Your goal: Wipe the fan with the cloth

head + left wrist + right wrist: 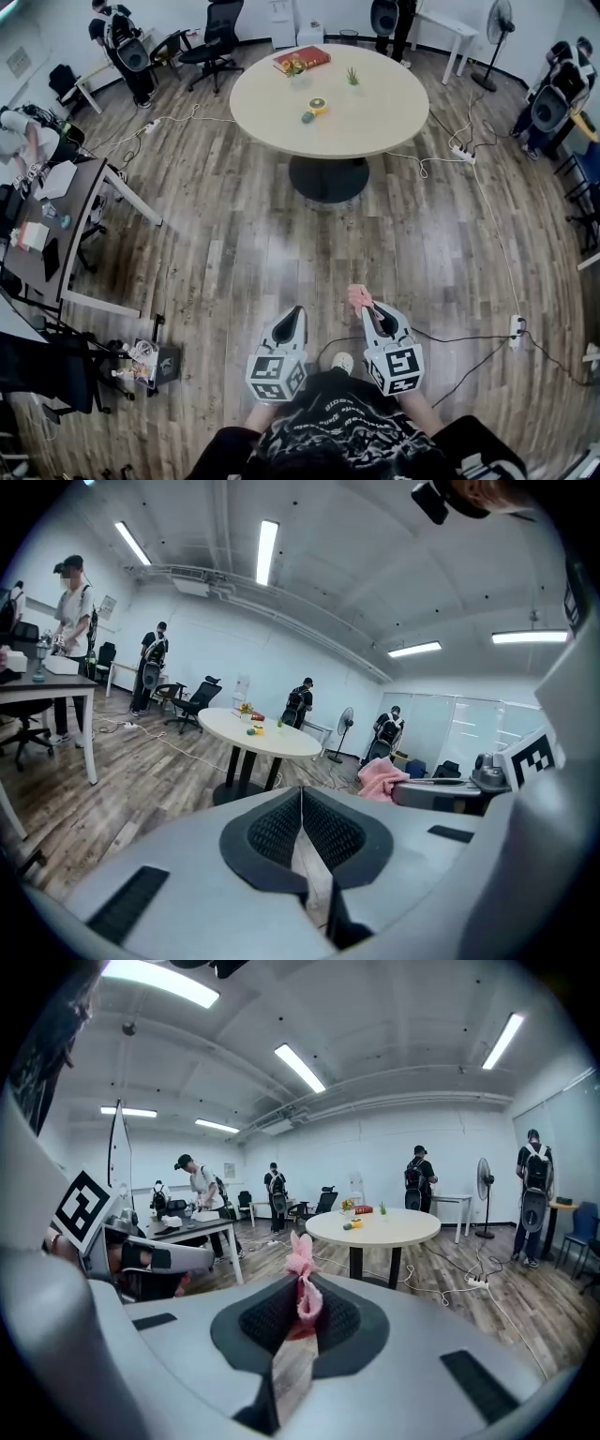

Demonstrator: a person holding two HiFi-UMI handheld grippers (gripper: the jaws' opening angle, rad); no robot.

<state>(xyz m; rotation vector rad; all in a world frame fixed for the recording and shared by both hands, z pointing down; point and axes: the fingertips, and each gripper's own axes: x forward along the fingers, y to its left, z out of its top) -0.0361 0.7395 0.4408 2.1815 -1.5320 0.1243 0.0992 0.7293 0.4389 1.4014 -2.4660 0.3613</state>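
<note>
A pink cloth (358, 297) is pinched in my right gripper (367, 311), which is shut on it; the right gripper view shows the cloth (301, 1258) sticking up from between the jaws of the right gripper (302, 1290). My left gripper (296, 315) is held level beside it, jaws shut with nothing between them (301, 795). Both hang low over the wooden floor, close to my body. The standing fan (499, 25) is far off at the room's back right, past the round table; it also shows small in the right gripper view (484, 1176) and the left gripper view (346, 720).
A round beige table (375, 117) with a red book, a small plant and a yellow item stands ahead. White cables and a power strip (463, 153) trail across the floor. A dark desk (66, 220) and chairs are at the left. Several people stand along the walls.
</note>
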